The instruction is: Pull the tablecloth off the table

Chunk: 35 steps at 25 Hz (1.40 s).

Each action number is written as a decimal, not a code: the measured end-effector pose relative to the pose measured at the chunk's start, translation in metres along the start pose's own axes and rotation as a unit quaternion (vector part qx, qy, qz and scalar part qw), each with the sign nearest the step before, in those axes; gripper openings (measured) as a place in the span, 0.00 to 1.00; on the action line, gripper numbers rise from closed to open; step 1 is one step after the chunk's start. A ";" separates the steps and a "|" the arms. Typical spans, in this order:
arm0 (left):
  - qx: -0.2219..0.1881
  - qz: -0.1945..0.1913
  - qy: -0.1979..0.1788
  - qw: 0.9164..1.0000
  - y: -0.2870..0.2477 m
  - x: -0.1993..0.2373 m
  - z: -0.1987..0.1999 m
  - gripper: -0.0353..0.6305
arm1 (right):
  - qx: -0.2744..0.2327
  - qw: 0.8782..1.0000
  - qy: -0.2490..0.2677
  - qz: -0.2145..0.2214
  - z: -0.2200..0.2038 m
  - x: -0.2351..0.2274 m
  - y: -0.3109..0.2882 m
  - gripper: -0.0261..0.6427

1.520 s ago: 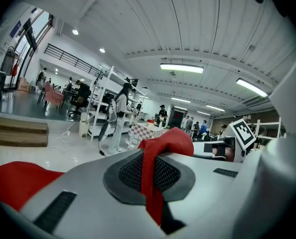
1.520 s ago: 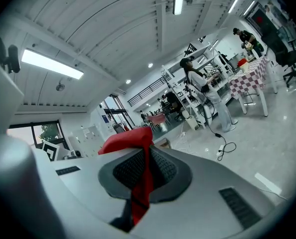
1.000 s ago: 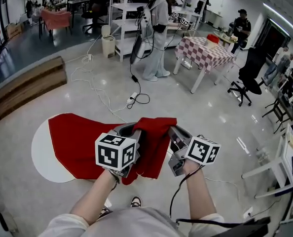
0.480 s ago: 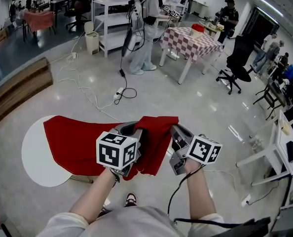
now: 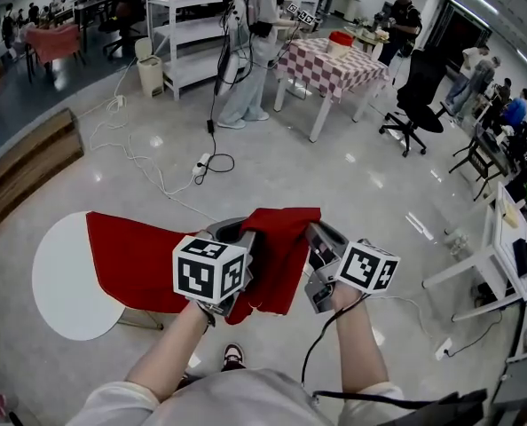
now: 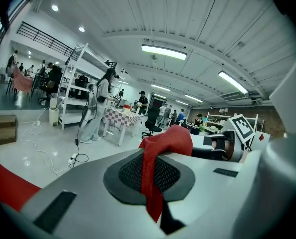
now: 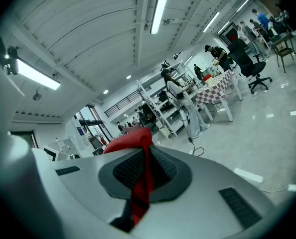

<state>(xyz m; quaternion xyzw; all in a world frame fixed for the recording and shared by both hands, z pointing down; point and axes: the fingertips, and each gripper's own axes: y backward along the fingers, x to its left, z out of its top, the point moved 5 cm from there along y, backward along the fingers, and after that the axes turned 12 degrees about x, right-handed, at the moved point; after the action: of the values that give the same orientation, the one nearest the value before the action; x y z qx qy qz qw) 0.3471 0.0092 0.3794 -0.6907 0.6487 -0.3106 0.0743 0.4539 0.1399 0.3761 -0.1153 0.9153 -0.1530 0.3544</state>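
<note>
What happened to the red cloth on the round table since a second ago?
The red tablecloth has slid toward the person, so more of the white round table shows bare at its left side in the head view. Nothing was grabbed or let go. The left tongs and right tongs stay shut on the cloth's bunched edge, side by side as before.

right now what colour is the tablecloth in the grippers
Plain red tablecloth, clearest in the head view.

left tool [image 5: 239,238]: clamped on cloth [image 5: 281,251] | right tool [image 5: 319,240]: clamped, same cloth | forearms parallel
</note>
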 end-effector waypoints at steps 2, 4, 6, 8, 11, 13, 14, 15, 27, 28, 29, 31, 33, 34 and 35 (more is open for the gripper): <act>0.003 -0.001 -0.003 1.000 -0.006 -0.009 0.001 0.08 | -0.003 1.000 -0.003 -0.001 0.003 -0.006 0.009 0.09; 0.007 -0.004 -0.006 1.000 -0.012 -0.015 0.001 0.08 | -0.005 1.000 -0.006 -0.004 0.002 -0.012 0.015 0.09; 0.011 -0.009 -0.009 1.000 -0.016 -0.017 0.000 0.08 | -0.008 1.000 -0.010 -0.008 0.001 -0.016 0.018 0.09; 0.016 -0.014 -0.013 1.000 -0.021 -0.019 0.001 0.08 | -0.011 1.000 -0.015 -0.012 0.002 -0.020 0.020 0.09; 0.021 -0.021 -0.018 0.999 -0.027 -0.023 0.003 0.08 | -0.016 1.000 -0.019 -0.018 0.004 -0.024 0.025 0.09; 0.024 -0.023 -0.020 0.999 -0.029 -0.023 0.003 0.08 | -0.018 0.999 -0.021 -0.019 0.004 -0.026 0.026 0.09; 0.025 -0.024 -0.020 0.999 -0.031 -0.022 0.003 0.08 | -0.019 0.999 -0.021 -0.020 0.004 -0.027 0.026 0.09; 0.026 -0.025 -0.021 0.999 -0.032 -0.022 0.002 0.08 | -0.020 0.999 -0.022 -0.020 0.003 -0.028 0.025 0.09; 0.033 -0.003 -0.006 0.999 -0.032 -0.015 -0.005 0.08 | 0.006 1.000 -0.014 -0.005 0.000 -0.032 0.016 0.09; 0.032 0.001 -0.004 0.999 -0.031 -0.012 -0.006 0.08 | 0.008 1.000 -0.015 -0.002 -0.002 -0.032 0.013 0.09; 0.031 0.005 -0.002 0.999 -0.029 -0.010 -0.007 0.08 | 0.010 1.000 -0.015 0.000 -0.003 -0.031 0.010 0.09; 0.029 0.012 -0.001 0.999 -0.026 -0.003 -0.008 0.08 | 0.011 1.000 -0.014 0.001 -0.005 -0.030 0.004 0.09; 0.027 0.020 0.001 0.999 -0.023 0.003 -0.008 0.08 | 0.010 1.000 -0.011 0.000 -0.007 -0.027 -0.003 0.09; 0.026 0.025 0.002 0.999 -0.022 0.006 -0.008 0.08 | 0.010 1.000 -0.009 -0.001 -0.008 -0.026 -0.006 0.09; 0.026 0.030 0.004 0.999 -0.020 0.008 -0.008 0.08 | 0.010 1.000 -0.007 -0.003 -0.009 -0.024 -0.009 0.09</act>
<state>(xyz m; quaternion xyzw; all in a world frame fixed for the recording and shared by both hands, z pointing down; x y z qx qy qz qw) 0.3596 0.0067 0.3990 -0.6679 0.6608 -0.3276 0.0993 0.4665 0.1411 0.4002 -0.1156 0.9109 -0.1627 0.3612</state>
